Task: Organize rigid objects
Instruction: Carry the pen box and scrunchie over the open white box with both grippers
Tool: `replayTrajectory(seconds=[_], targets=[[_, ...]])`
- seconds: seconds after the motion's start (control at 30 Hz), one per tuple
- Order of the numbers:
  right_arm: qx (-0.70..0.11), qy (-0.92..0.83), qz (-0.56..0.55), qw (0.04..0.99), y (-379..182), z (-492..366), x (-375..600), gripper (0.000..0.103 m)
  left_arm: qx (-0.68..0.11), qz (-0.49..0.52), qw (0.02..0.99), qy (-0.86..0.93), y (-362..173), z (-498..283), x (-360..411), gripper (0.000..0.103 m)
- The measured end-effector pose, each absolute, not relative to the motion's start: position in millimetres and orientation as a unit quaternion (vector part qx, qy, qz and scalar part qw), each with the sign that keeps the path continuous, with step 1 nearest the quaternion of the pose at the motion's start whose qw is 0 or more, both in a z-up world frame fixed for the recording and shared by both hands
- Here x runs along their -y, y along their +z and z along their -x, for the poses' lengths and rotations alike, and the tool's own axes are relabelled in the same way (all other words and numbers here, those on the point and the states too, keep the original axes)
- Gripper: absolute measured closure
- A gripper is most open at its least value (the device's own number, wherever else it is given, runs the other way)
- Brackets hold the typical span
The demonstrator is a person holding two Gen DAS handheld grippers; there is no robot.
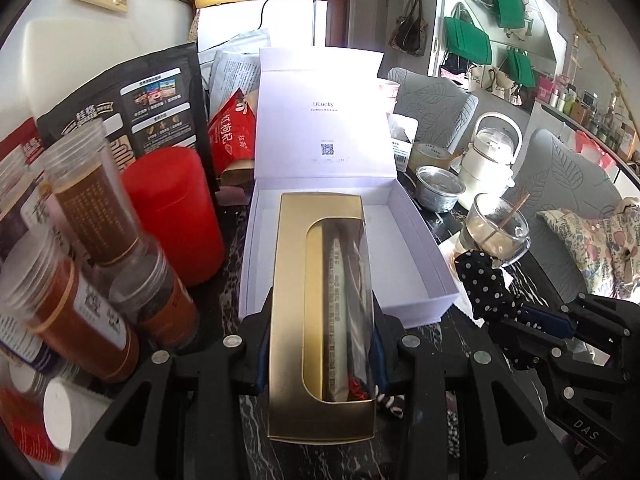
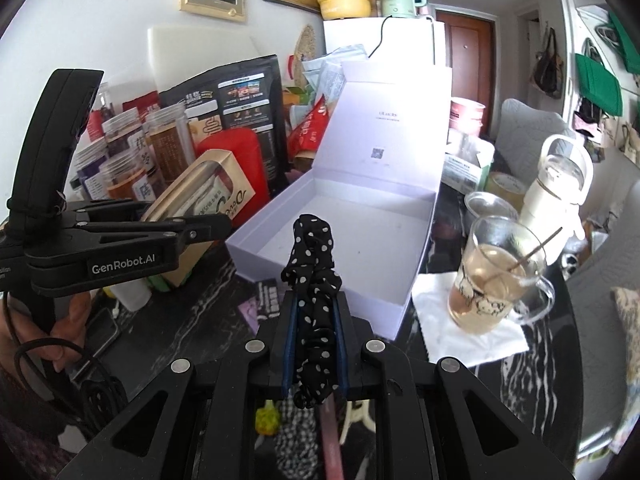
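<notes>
Because the gold carton is thin card with a clear film window, it looks light and stiff along its length but easy to dent, so a judged safe hold is across its long side walls near the closed end, clear of the window. That is where the left gripper has it, jaws narrowed onto the two sides, the carton hanging over the near edge of the open white box. Inside the window lies a pale wrapped packet, glossy and printed.

The right gripper is pinched almost closed on a black polka-dot scrunchie, soft, crinkled fabric that will bunch and sag rather than slip; it sits just short of the box's near wall.

The box is matte white board with square corners, its lid standing up at the far side, the tray bare. To the right stands a glass mug of pale liquid, fragile and close. To the left crowd ribbed plastic jars and a smooth red canister.
</notes>
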State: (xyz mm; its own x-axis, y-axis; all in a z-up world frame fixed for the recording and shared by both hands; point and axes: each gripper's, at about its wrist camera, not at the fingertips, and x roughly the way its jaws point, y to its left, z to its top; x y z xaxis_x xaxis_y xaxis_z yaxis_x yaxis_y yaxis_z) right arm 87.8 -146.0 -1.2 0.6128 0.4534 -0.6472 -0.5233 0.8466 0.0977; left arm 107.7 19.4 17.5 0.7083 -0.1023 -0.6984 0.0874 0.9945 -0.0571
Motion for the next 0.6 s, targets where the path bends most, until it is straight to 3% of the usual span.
replayTrajectory(seconds=[0.6], targets=[[-0.339, 0.247, 0.058, 0.906, 10, -168, 139, 0.087, -0.351, 0.005, 0.934, -0.066, 28, -185, -9, 0.065]])
